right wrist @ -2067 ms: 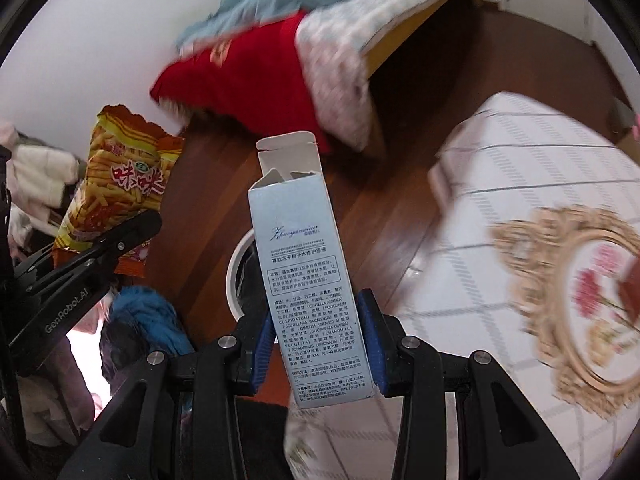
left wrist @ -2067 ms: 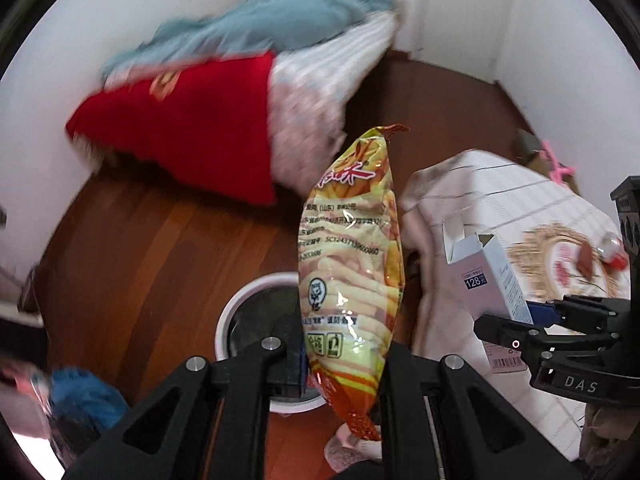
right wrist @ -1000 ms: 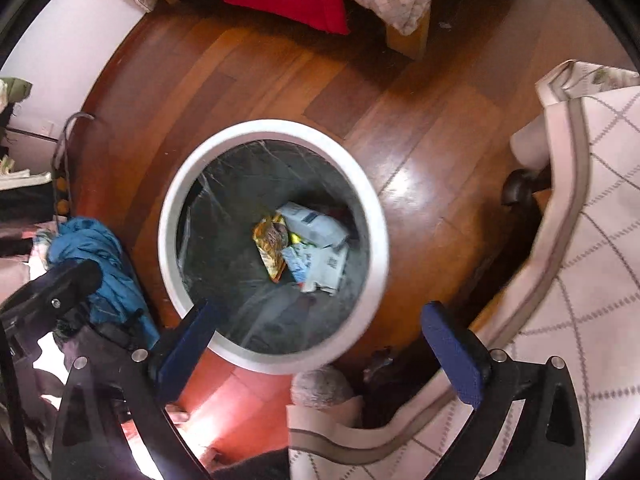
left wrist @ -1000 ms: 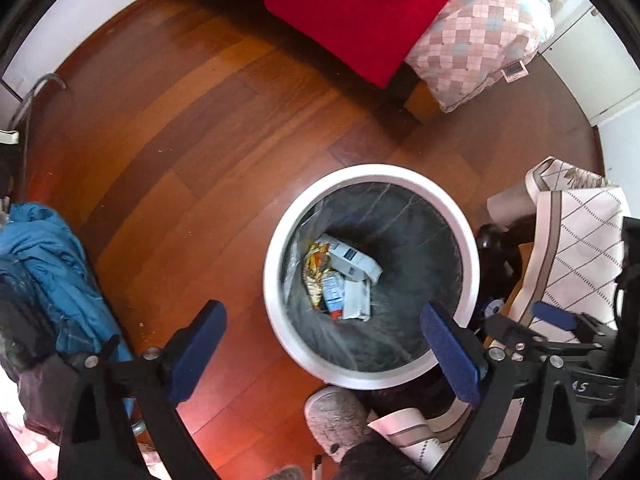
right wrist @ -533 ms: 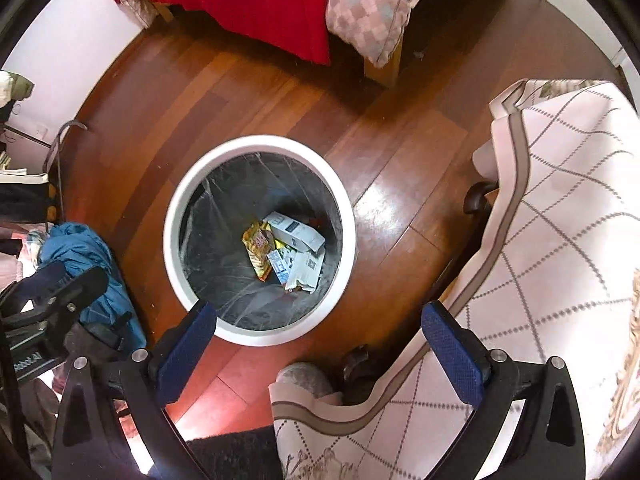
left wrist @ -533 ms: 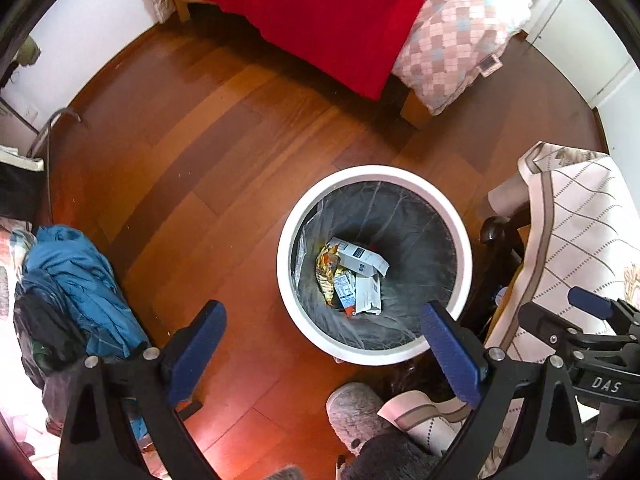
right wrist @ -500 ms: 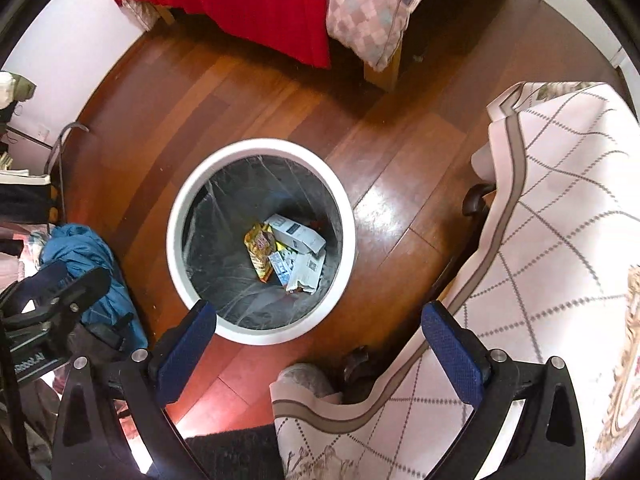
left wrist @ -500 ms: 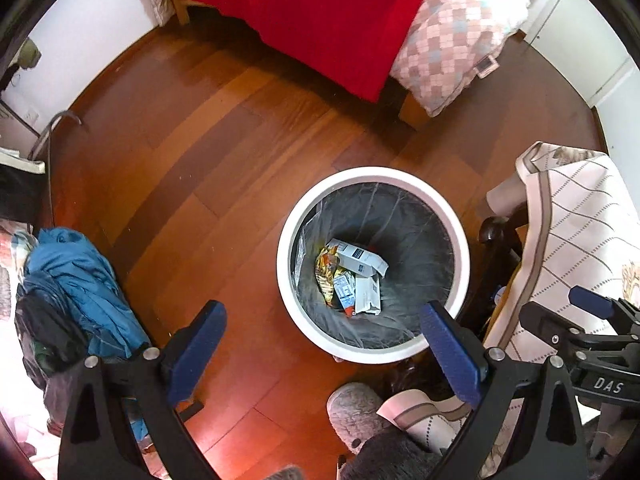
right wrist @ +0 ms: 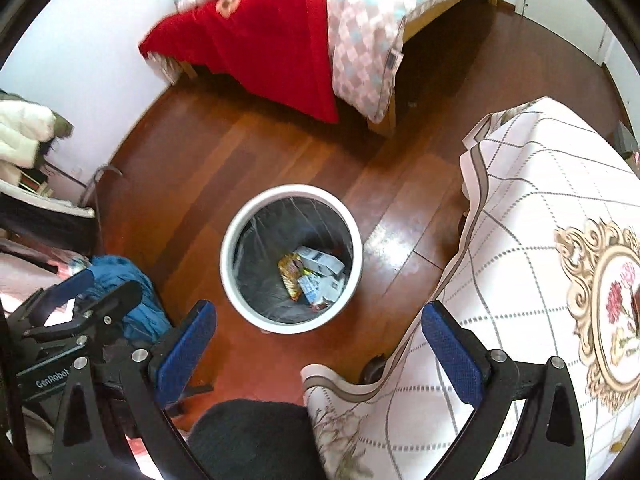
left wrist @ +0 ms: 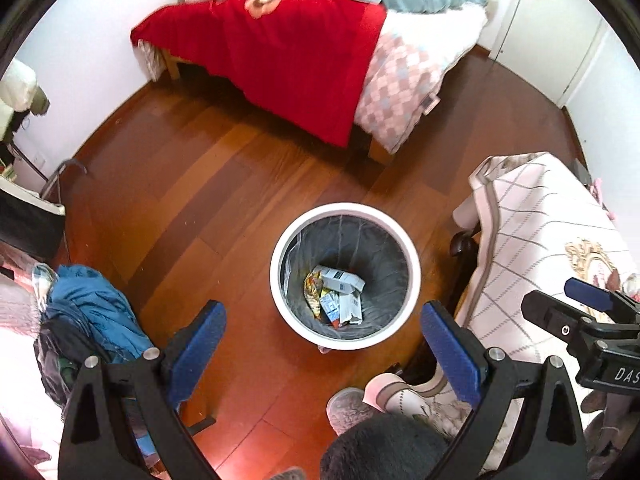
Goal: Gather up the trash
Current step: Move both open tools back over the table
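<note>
Left wrist view. Left tool [left wrist: 322,322] spread wide, blue pads [left wrist: 198,338] far apart, nothing between them, held high above the wooden floor [left wrist: 192,208]. Directly below, between the pads: round white trash bin [left wrist: 280,248] with dark liner, standing on the floor. At the bin's bottom: orange-yellow snack bag [left wrist: 311,286] beside a white carton [left wrist: 338,279], with further small cartons [left wrist: 340,306] just under it. Right of the bin, table [left wrist: 536,236] draped in a pale checked cloth. At far right, right tool [left wrist: 576,304] seen from the side over the table's edge, fingers apart. Behind the bin, bed [left wrist: 280,40] with red blanket, checked quilt and teal cover. At left, heap of blue clothing [left wrist: 92,308] on the floor. At bottom edge, grey slipper [left wrist: 346,404].

Right wrist view. Right tool [right wrist: 318,328] likewise spread wide and empty, pads [right wrist: 450,350] well apart, above the floor [right wrist: 200,160] and the table's [right wrist: 532,200] corner. Trash bin [right wrist: 228,256] left of the table, well apart from the bed [right wrist: 272,32]. Inside it: snack bag [right wrist: 291,270] touching the white carton [right wrist: 322,260], smaller cartons [right wrist: 320,286] below. Gilt floral medallion [right wrist: 612,312] printed on the cloth at right. Left tool [right wrist: 86,294] at lower left, partly over the blue clothing [right wrist: 136,312]; fingers apart.
</note>
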A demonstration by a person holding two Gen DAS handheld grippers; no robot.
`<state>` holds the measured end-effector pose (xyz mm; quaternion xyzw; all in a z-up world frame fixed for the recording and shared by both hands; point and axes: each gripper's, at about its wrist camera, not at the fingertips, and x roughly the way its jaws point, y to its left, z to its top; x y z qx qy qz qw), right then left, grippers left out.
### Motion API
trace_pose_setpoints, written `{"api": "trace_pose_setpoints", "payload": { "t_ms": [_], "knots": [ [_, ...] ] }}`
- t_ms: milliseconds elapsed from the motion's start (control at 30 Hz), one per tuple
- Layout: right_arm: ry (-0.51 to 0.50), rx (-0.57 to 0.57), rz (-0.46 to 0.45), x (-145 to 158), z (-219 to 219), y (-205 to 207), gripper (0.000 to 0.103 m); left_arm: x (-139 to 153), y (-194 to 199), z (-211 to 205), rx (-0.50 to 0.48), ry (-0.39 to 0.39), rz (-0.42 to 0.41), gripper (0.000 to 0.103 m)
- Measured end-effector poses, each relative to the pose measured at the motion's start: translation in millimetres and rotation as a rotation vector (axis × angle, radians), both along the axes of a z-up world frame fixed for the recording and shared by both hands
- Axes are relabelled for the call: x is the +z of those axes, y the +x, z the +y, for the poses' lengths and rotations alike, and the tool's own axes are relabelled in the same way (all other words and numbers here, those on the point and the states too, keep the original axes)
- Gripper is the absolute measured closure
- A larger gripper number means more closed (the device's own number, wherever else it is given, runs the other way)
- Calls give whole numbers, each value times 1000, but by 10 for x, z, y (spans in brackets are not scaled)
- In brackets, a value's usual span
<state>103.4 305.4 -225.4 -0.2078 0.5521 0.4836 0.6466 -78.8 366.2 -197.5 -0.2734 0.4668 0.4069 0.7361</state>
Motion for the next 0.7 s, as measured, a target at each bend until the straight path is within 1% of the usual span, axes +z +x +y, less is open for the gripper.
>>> {"api": "trace_pose_setpoints", "payload": {
  "t_ms": [133,267,333,467,567,600,633,667,700],
  "knots": [
    [95,-33,12,336,-329,7,0,313,50,-240,-26,71,-23,4],
    [208,-100,44,693,-809,81,0,533,208,-479,-78,103,-65,4],
    [247,-149,41,839,-1092,148,0,612,354,-633,-116,119,-88,4],
    [283,-289,12,1019,-1760,350,0,663,697,-965,-196,151,-114,4],
    [275,-413,5,1011,-2295,622,0,543,1117,-1264,-280,148,-73,4],
    [268,-452,10,979,-2469,716,5,491,1251,-1354,-299,152,-62,4],
    [255,-488,17,933,-2632,825,15,416,1423,-1469,-319,157,-43,4],
    [233,-524,18,871,-2815,941,21,347,1567,-1574,-336,160,-27,4],
    [211,-559,11,808,-3002,1059,30,271,1711,-1686,-355,158,-14,4]
  ]
}}
